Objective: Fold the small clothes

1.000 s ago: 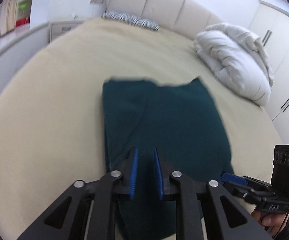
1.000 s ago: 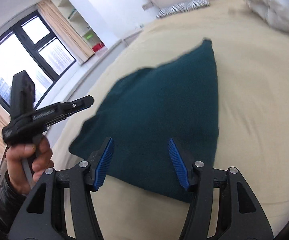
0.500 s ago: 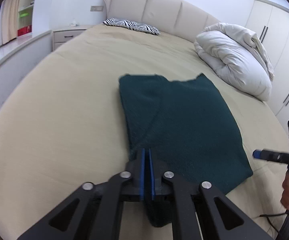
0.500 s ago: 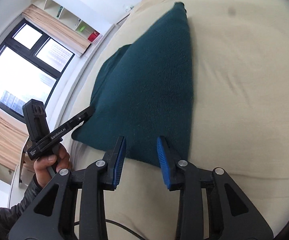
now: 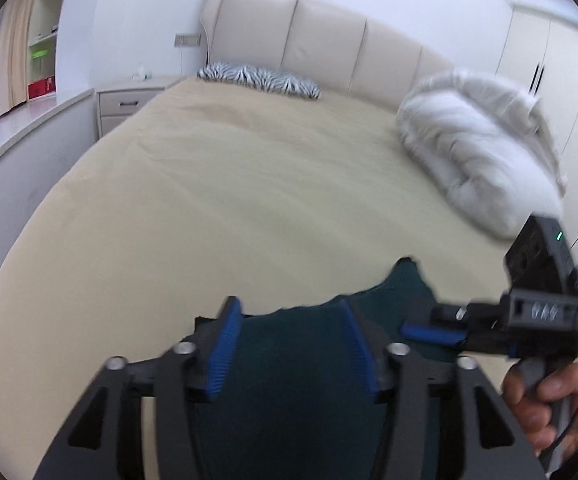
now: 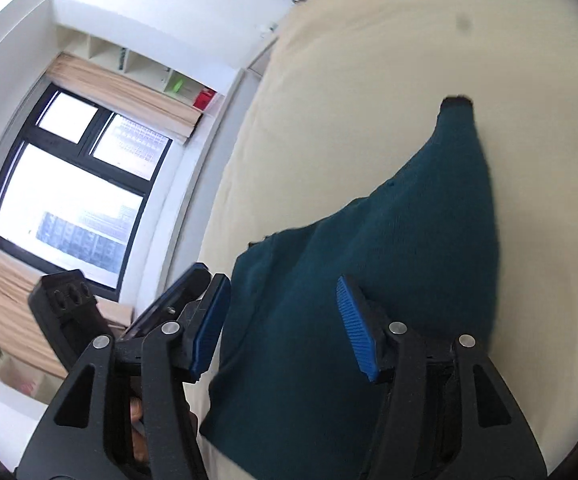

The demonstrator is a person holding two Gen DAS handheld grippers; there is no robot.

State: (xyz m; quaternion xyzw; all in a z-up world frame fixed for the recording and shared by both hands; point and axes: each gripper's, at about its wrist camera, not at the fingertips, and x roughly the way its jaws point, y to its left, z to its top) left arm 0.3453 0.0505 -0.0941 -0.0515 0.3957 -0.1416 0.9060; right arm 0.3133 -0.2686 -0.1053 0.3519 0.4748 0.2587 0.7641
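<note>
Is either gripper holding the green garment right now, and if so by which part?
Nothing is held. The left gripper and right gripper both hang over the dark green garment with jaws opening; no pad presses the cloth.

2 close wrist views, shared garment [image 5: 289, 380]

We find no readable text in either view. The right gripper [image 5: 433, 334] carries light markings on its black side in the left wrist view, but blur smears them, so we can't make out letters. The left gripper [image 6: 193, 280] shows no legible label in the right wrist view. No numbers, brands or signs elsewhere.
</note>
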